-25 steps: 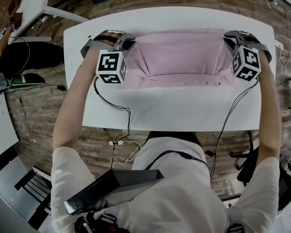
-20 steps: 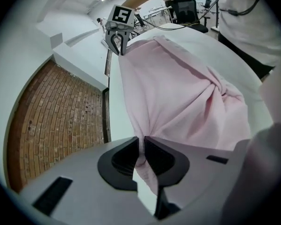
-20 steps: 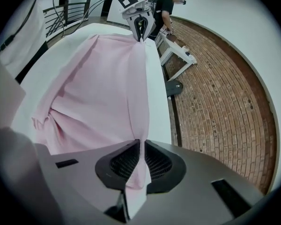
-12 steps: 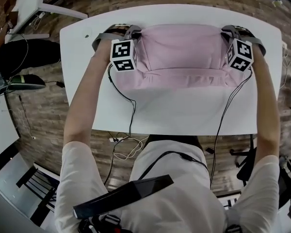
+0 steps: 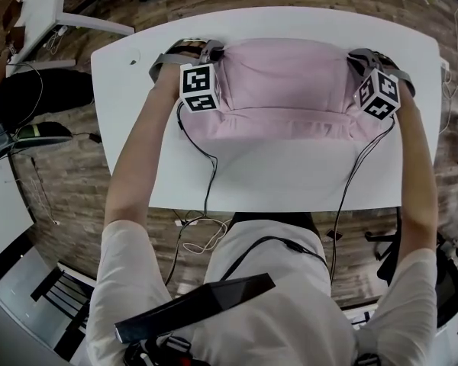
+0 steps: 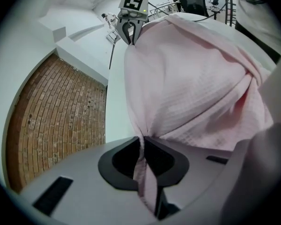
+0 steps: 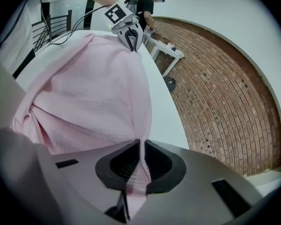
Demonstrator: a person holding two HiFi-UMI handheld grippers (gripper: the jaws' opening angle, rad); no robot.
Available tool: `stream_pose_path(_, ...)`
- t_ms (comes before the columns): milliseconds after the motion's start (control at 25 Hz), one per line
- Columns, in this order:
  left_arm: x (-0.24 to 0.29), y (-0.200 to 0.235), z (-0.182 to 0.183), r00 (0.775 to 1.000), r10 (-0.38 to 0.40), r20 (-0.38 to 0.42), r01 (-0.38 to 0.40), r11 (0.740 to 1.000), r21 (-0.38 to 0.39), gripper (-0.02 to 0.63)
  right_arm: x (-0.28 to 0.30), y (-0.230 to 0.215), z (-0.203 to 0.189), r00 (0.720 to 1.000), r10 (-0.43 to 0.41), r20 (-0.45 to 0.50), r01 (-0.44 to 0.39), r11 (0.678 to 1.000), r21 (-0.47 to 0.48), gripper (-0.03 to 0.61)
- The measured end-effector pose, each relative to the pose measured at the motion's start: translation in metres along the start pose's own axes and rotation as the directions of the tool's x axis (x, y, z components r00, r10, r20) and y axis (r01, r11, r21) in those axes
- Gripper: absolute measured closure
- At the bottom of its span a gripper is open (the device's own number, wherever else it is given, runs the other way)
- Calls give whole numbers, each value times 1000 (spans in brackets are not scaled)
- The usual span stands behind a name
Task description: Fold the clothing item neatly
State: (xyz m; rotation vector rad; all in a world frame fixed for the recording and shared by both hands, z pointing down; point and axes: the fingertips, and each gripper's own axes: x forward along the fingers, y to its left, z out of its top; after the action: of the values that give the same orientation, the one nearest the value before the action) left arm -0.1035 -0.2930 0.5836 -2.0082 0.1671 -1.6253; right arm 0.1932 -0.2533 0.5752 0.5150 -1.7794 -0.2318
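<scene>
Both arms reach straight out over the white table, each gripper tilted down at a far corner of the pink garment. The left gripper clamps a pinch of cloth between its jaws, and the right gripper grips the opposite corner likewise. The garment stretches between the two sets of fingers. Only the head view shows its near fold lying on the table. Only the right gripper view catches a person standing beyond the left gripper's fingers.
</scene>
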Motion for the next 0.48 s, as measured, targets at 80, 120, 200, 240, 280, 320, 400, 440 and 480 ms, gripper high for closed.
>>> stream_pose_path(80,-1,0,-1,1000,2,7,-2,1000,-20,577,2,-2,0,1000,-7,-4,7,1000,-26,545)
stream_pose_path(120,-2,0,-3,1000,5,12,-5,1000,-31,577,3,-4,2,1000,-4,-12,4,999,-35,545)
stream_pose_path(200,-4,2,-6,999,34,26,-33,998,-46,577,4,-6,4,1000,3,-15,-4,1000,-21,545)
stream_pose_path(240,-6,6,-7,997,68,34,-66,997,-49,575,3,-9,5,1000,1,-3,-1,1000,8,545)
stream_pose_path(280,-9,12,-8,993,110,45,-107,992,-60,560,1,-14,5,1000,-9,18,8,998,56,531)
stream_pose_path(320,-12,18,-9,987,148,62,-142,986,-88,513,-3,-20,4,999,-23,39,19,993,117,461)
stream_pose_path(400,-19,27,-12,977,191,95,-171,968,-186,459,-13,-31,-2,997,-50,66,34,974,223,351)
stream_pose_path(440,-24,31,-17,973,206,102,-178,956,-235,449,-17,-34,-5,996,-62,69,43,968,246,351)
stream_pose_path(480,-29,35,-24,969,223,102,-187,942,-280,449,-21,-36,-8,995,-76,67,57,966,252,351)
